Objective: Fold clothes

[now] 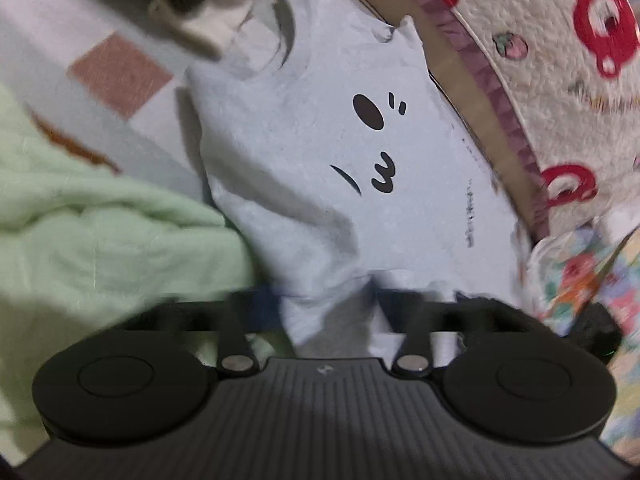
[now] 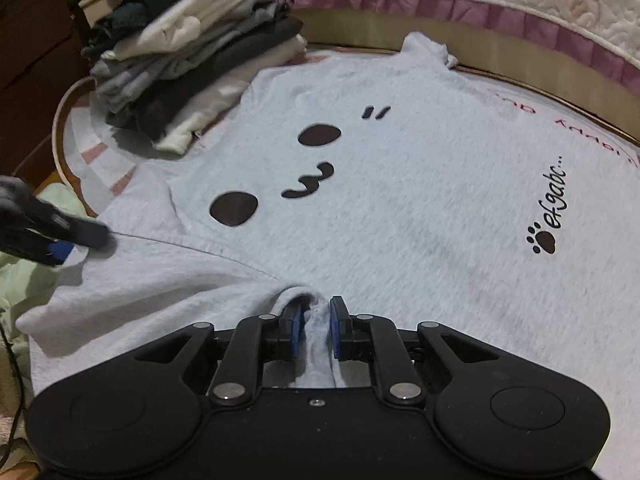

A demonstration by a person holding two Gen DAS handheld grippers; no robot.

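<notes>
A pale grey shirt [image 2: 400, 200] lies spread flat on a round tabletop [image 2: 560, 104], printed side up, with a black cartoon face [image 2: 304, 172] near its middle and a small paw print [image 2: 542, 240] with lettering toward one side. The right tool [image 2: 316, 328] sits at the shirt's near edge, its blue-padded fingers [image 2: 297, 330] standing a little apart with a raised ridge of the grey cloth between them; the pads look to be just beside the fold, and whether they press it cannot be told. The left tool [image 2: 68, 240] is at the shirt's edge to the left of the face, a blue pad showing against the cloth. In its own view, which is blurred, the left tool [image 1: 328, 304] has a bunch of grey cloth rising between its fingers, which are closed onto it. Beyond the shirt, at the far left of the tabletop, stands a pile [image 2: 192, 64] of folded clothes in grey, black and cream. A light green cloth [image 1: 100, 216] lies just beside the shirt on the left tool's side. Behind the tabletop, past the shirt's far edge, runs a cream quilt [image 2: 540, 4] with red shapes and a purple border.
</notes>
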